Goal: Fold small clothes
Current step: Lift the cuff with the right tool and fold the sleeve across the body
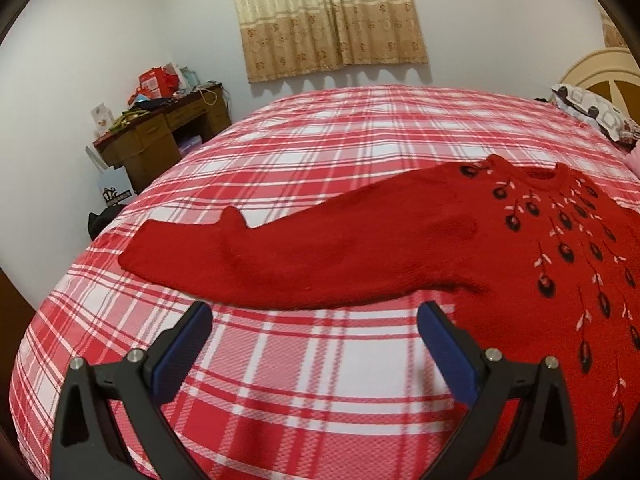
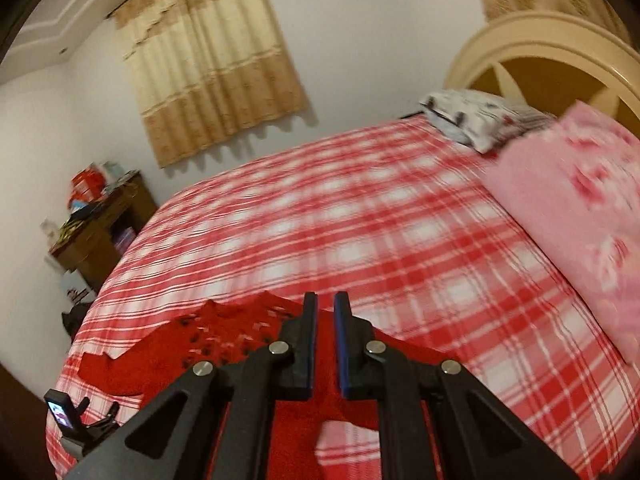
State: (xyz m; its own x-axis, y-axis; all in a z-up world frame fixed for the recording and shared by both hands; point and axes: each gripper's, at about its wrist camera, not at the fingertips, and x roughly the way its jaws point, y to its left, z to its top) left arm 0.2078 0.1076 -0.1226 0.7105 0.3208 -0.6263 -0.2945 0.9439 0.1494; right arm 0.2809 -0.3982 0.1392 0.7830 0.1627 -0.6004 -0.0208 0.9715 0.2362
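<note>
Red knitted sweater (image 1: pixel 520 248) with black embroidery lies flat on the plaid-covered bed (image 1: pixel 320 140); soft, limp, best pinched at its cuff. Left claw (image 1: pixel 314 316) gapes; right claw (image 2: pixel 325 304) nearly closed, seemingly on a sweater fold

No text, label or number is legible; the print on the white bag (image 1: pixel 114 192) is too blurred.

Right tongs (image 2: pixel 325 308) nearly closed over red sweater (image 2: pixel 224 336), plaid bed (image 2: pixel 360 220), pink blanket (image 2: pixel 580 208) beside pillow (image 2: pixel 472 120)
</note>
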